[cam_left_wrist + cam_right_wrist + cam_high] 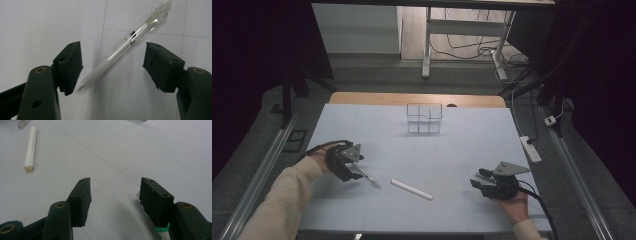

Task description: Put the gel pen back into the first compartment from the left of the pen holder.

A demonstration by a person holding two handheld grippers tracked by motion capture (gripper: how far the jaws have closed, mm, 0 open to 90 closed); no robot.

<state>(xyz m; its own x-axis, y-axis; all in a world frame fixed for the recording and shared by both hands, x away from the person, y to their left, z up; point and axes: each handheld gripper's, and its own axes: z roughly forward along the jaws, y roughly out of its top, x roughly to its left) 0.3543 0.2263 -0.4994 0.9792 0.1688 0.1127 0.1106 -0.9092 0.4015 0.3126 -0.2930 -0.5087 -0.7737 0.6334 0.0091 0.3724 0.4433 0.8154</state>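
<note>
A clear pen [125, 47] with a frosted white grip lies on the pale table, its tip toward my left gripper's near pad. My left gripper [112, 67] stands open over it, one jaw on each side, and neither pad touches the pen. From above, that gripper [362, 172] is at the table's left with the pen [372, 181] poking out to the right. A white capped stick [411, 189] lies mid-table, also seen far left from the right gripper [31, 148]. My right gripper [115, 192] is open at the table's right [479, 181]; a small white and green thing [162, 229] peeks out under one jaw.
A clear plastic organiser [424, 118] with compartments stands at the back middle of the table [472, 140]. A white power strip [530, 148] lies off the table's right edge. Metal rails run along both sides on the floor.
</note>
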